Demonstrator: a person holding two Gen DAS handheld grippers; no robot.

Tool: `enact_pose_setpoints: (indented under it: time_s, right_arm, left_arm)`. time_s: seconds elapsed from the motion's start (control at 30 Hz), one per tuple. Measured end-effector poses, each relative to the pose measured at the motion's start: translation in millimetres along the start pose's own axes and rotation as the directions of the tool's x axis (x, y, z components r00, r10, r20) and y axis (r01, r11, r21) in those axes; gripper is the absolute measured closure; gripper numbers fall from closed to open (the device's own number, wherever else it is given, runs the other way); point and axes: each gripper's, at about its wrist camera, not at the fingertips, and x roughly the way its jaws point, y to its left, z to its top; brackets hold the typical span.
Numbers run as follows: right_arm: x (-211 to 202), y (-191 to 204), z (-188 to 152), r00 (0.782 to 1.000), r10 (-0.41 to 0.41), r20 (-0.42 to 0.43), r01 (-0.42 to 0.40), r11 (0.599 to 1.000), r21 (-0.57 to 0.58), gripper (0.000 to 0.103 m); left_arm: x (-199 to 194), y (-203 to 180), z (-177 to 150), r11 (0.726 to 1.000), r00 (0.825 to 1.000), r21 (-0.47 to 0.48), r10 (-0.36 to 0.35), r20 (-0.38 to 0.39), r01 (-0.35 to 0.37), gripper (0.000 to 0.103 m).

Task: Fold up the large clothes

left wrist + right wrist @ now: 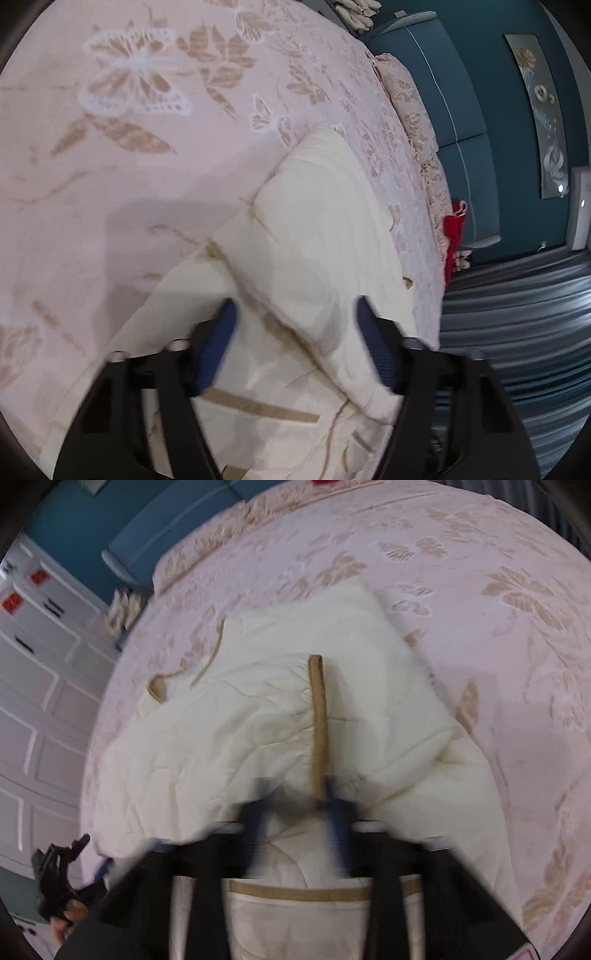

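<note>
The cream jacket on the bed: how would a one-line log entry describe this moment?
garment: cream jacket partly folded on bedspread | left gripper: open above it | right gripper: blurred, at tan trim

Cream quilted garment (266, 716) with tan trim, partly folded, rumpled on bed.
</note>
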Motion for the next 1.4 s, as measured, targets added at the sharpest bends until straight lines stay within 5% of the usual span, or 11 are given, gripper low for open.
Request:
enact_pose_setpoints:
  time_s: [0.1,0.2,0.27,0.43,0.77,0.87,1.0,1.13,1.2,1.33,1.4]
  right_arm:
    - [-43.7,25.3,21.0,0.987,0.063,0.149,-0.050,0.995,-0.089,0.098]
    - [-97.8,42.7,37.9,0.941,0.148,0.305,-0.103,0.982,-0.161,0.099]
    - [-99.6,45.4,40.6,0.933,0.113,0.341,-0.047,0.980,-0.195,0.099]
    - [-19.1,16.4,32.1,0.979,-0.078,0.189,0.109,0.981,-0.161,0.099]
    - [42.3,-13.4,1.7,0.979,-0.180,0.090,0.192,0.969,-0.152,0.099]
    - [49.5,-11.8,1.9,0.977,-0.200,0.078,0.211,0.963,-0.169,0.099]
    - [20.3,-8.8,7.0,0.964,-0.237,0.120,0.252,0.959,-0.133,0.095]
    - [-40.7,14.2,-14.3,0.928,-0.227,0.294,0.274,0.953,-0.129,0.084]
    - [-42.3,37.6,-24.4,0.951,-0.155,0.268,0.214,0.955,-0.206,0.085]
    - [-2.8,88.2,-43.8,0.984,-0.085,0.159,0.136,0.930,-0.342,0.092]
    - [14.9,100.0,-48.3,0.987,-0.095,0.132,0.138,0.921,-0.366,0.092]
  left_arm:
    - [9.5,-8.4,7.3,1.000,1.000,0.015,-0.009,-0.024,0.010,0.092]
    - [-5.0,-28.8,11.2,0.994,0.999,0.107,-0.032,0.038,0.028,0.095]
    - [-10.9,-37.0,7.5,0.987,0.997,0.148,-0.063,0.054,0.054,0.095]
    - [16.4,-26.2,-10.5,0.972,0.995,0.217,0.082,0.056,-0.092,0.097]
    - [36.6,-8.3,-29.6,0.925,0.984,0.336,0.167,0.069,-0.180,0.097]
    - [38.8,-9.4,-36.2,0.899,0.980,0.389,0.180,0.090,-0.200,0.096]
    - [33.0,-25.8,-48.1,0.820,0.962,0.503,0.231,0.149,-0.275,0.092]
    - [-8.8,-48.8,-63.1,0.729,0.923,0.567,0.282,0.261,-0.383,0.067]
    - [-38.1,-64.1,-71.9,0.713,0.902,0.563,0.247,0.355,-0.417,0.054]
    - [-28.4,-96.1,-74.6,0.729,0.934,0.594,0.188,0.304,-0.340,0.054]
    - [-0.9,-106.4,-77.0,0.707,0.937,0.618,0.216,0.274,-0.344,0.055]
